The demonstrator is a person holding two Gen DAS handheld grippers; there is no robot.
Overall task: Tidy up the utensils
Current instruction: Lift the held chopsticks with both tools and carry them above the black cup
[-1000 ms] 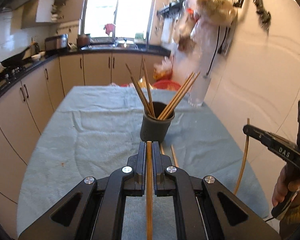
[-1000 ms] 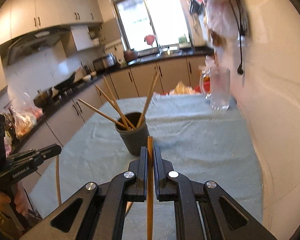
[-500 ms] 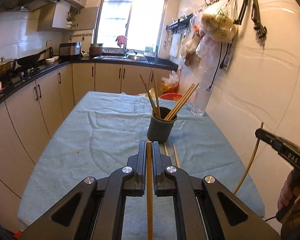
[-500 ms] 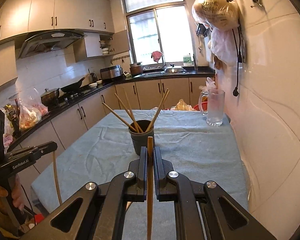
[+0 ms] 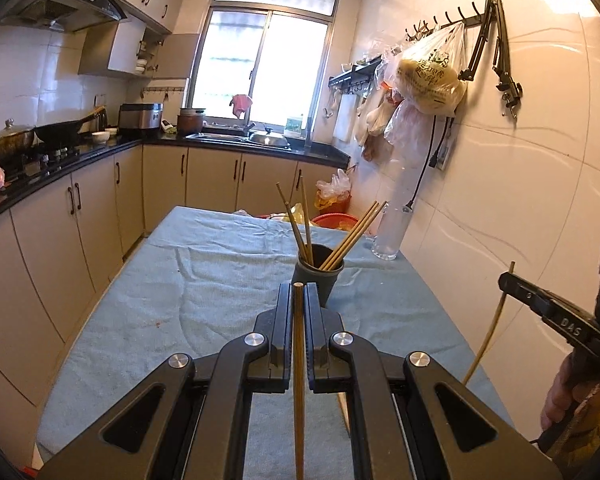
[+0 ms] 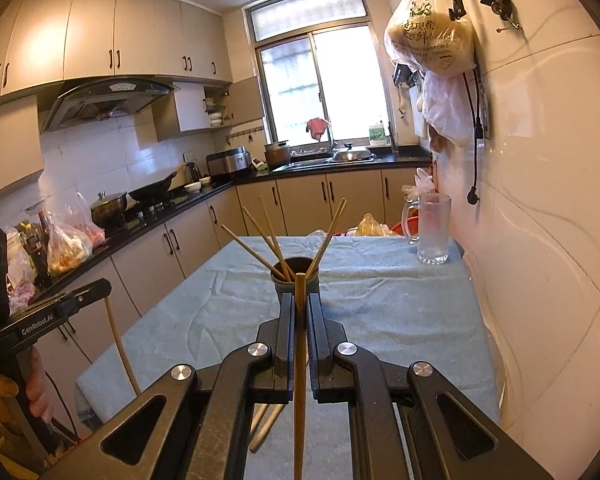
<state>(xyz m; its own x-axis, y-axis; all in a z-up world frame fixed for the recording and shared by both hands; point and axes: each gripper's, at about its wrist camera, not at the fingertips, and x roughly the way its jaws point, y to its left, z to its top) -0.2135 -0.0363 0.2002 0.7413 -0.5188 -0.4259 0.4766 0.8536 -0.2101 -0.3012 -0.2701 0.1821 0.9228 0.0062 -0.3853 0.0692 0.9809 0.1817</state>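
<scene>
Both grippers have pulled up and back from the worktop (image 5: 204, 280) over the last second: the cup looked big and close, now it sits further off and lower, and the view is steadier. My read is each one has lifted its stick and is lining up the drop.

The worktop is long, covered in a wrinkly pale blue towel. The cup (image 5: 319, 276) is dark, matte and tapered, standing upright mid-worktop with five-ish chopsticks (image 5: 354, 236) fanned out of it. Two more lie flat on the cloth under the right gripper.

Left gripper (image 5: 299, 308) is clamped on a thin bamboo chopstick (image 5: 299, 380). Right gripper (image 6: 300, 320) pinches its own chopstick (image 6: 299, 380) the same way, tip pointing at the cup.
</scene>
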